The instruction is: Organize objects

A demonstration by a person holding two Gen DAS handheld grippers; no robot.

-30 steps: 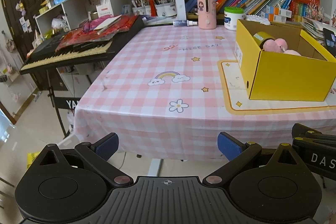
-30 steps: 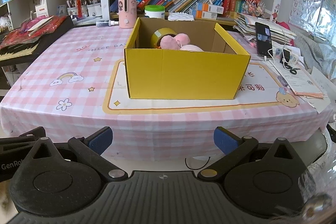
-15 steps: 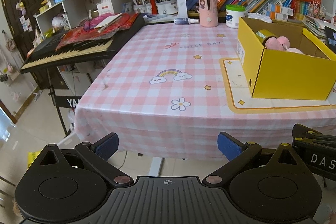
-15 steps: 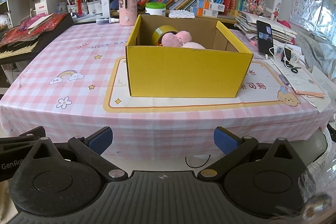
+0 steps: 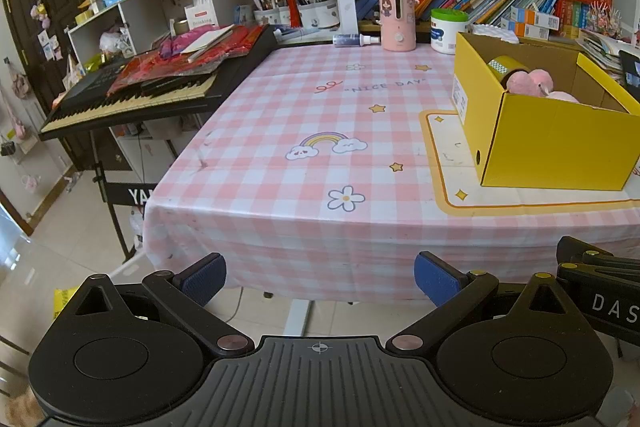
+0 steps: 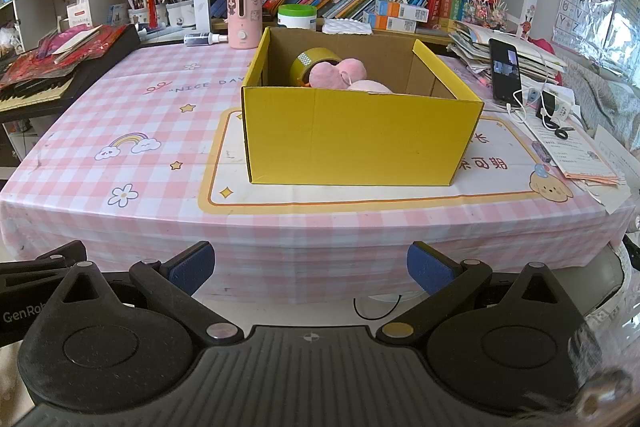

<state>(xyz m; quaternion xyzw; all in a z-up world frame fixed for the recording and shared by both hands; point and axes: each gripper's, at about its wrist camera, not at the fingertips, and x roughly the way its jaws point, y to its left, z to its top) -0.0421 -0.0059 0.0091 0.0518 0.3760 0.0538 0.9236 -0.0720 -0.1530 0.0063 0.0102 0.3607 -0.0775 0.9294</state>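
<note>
Left gripper [image 5: 320, 277] and right gripper [image 6: 310, 267]: jaws spread wide, nothing held, both low in frame, short of table edge. Judged rest pose, sorting apparently finished.

Yellow box [image 6: 360, 135] frame centre in right view, on printed mat [image 6: 400, 193]. Tape roll [image 6: 310, 65] and pink plush [image 6: 334, 73] inside, rear left corner.

Versus 1.0 s ago: box higher in frame, more interior visible; grippers raised slightly. Jaws unchanged.
</note>
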